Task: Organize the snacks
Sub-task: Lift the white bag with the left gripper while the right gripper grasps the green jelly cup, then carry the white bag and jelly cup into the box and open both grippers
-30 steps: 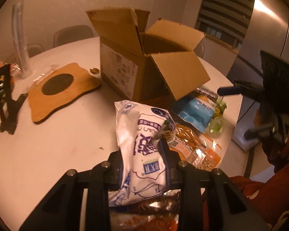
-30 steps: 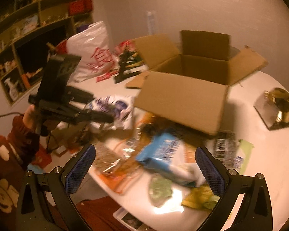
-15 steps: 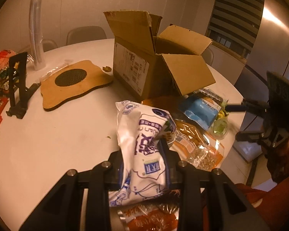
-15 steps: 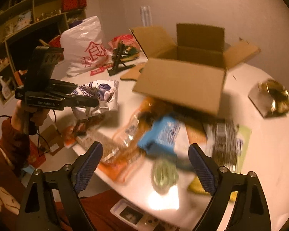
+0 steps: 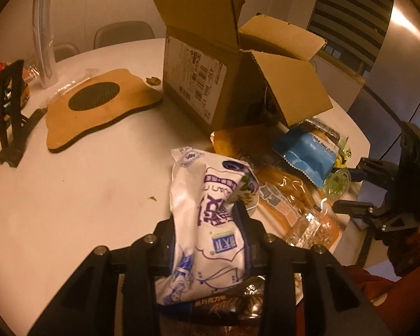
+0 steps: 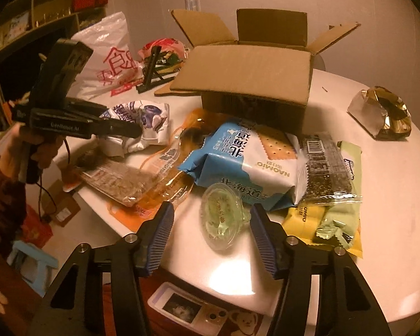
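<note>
Left gripper [image 5: 210, 235] is clamped on a white-and-purple snack bag [image 5: 210, 224] at the table's [image 5: 70, 196] near edge, its jaws easing apart slightly; the bag could sag free short of the open cardboard box [image 5: 224, 84]. Right gripper [image 6: 210, 221] is closing around a clear green jelly cup [image 6: 222, 218] at the near edge, pads not yet touching; the smooth cup could squirt out sideways. Only the right wrist view shows the cup framed; only the left shows the bag's grip.

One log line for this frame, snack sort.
left tongs: gripping white bag | right tongs: closing around jelly cup, no contact | box: open
</note>
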The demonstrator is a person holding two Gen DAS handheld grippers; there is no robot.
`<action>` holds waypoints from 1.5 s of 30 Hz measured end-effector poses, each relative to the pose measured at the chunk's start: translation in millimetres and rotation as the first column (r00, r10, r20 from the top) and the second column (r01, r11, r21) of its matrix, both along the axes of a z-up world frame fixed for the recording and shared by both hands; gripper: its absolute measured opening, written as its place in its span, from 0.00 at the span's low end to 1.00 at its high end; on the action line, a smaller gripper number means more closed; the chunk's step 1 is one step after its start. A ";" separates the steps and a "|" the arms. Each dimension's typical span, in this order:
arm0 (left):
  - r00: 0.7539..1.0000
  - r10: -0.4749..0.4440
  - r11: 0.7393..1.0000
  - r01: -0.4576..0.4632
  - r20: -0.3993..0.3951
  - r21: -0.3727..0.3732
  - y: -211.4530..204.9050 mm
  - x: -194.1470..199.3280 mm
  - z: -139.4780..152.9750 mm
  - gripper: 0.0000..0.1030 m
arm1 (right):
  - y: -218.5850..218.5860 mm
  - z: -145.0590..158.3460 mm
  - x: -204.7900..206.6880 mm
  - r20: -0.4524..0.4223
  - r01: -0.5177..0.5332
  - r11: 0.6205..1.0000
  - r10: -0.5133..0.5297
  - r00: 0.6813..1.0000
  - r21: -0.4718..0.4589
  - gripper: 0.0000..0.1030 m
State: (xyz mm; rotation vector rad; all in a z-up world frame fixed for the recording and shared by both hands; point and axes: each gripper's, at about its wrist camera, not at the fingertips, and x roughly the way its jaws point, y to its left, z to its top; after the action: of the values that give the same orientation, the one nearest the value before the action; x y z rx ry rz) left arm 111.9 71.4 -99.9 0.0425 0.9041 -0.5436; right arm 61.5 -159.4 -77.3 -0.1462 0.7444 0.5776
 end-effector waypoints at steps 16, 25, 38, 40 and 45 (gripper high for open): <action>0.999 -0.028 0.999 0.028 -0.018 -0.023 3.5 12.4 -7.4 0.50 | 10.6 -3.9 -2.7 0.043 0.028 0.996 -0.024 0.999 -0.086 0.22; 0.997 -0.068 0.998 0.068 -0.037 0.005 -7.2 19.9 -9.3 0.60 | 3.1 -3.0 -2.7 0.015 0.042 0.999 -0.041 0.999 -0.032 0.18; 0.989 -0.139 0.959 0.147 -0.053 0.244 -39.8 19.5 -10.8 0.58 | 0.3 -2.8 -0.8 -0.002 0.032 0.999 -0.032 0.999 -0.023 0.18; 0.990 -0.133 0.962 0.141 -0.050 0.232 -39.6 19.1 -8.4 0.48 | 0.5 -3.2 -1.6 0.001 0.031 0.999 -0.031 1.000 -0.022 0.18; 0.993 -0.107 0.968 0.117 -0.054 0.224 -38.2 17.1 1.6 0.33 | -1.8 -0.9 -3.8 0.005 0.027 1.000 -0.027 1.000 -0.010 0.17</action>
State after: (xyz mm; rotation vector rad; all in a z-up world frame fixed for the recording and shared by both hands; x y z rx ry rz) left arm 129.0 33.2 -98.3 0.2922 1.0054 -0.5452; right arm 57.7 -161.2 -78.3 -0.1462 0.7432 0.5476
